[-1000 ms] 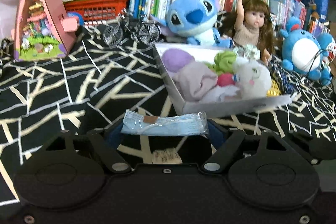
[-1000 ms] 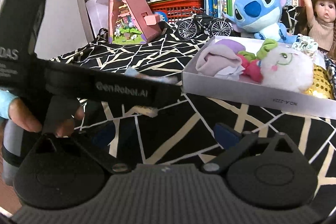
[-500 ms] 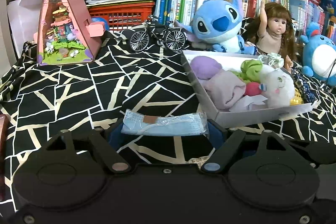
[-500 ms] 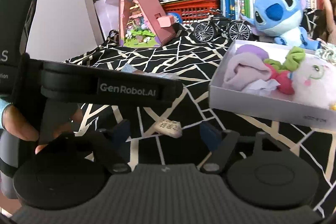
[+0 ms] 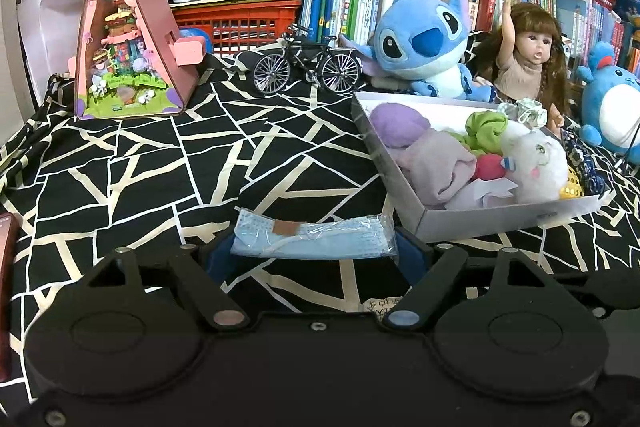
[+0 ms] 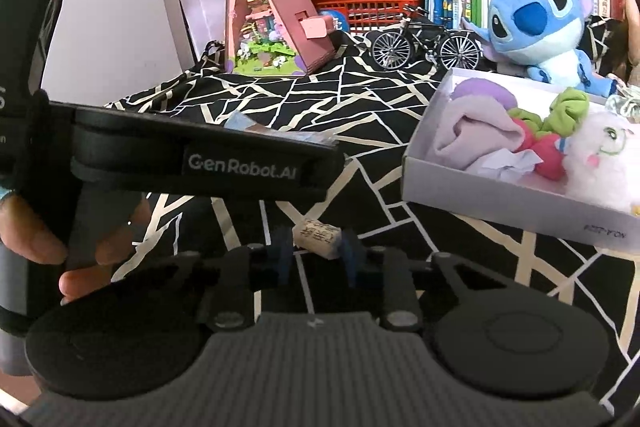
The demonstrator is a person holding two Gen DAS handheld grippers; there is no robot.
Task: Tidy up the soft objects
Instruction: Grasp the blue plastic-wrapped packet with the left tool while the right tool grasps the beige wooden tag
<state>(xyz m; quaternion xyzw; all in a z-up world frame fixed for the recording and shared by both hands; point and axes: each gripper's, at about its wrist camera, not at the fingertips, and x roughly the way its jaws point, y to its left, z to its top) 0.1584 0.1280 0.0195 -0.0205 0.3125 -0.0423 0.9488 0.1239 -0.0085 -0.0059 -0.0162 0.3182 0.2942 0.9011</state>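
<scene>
My left gripper is shut on a blue face mask in a clear wrapper and holds it above the black patterned cloth. My right gripper is shut on a small cream block with printed writing low over the cloth. The block also shows under the left gripper. The grey box holds soft things: a lilac cloth, a green scrunchie and a white plush. It also shows at the right of the right wrist view.
The left gripper's body crosses the right wrist view, with the hand that holds it. Behind stand a pink triangular dollhouse, a toy bicycle, a Stitch plush, a doll and bookshelves.
My right gripper has closed from wide open onto the cream block. My left gripper has drawn back to the left, away from the box, still holding the mask.
</scene>
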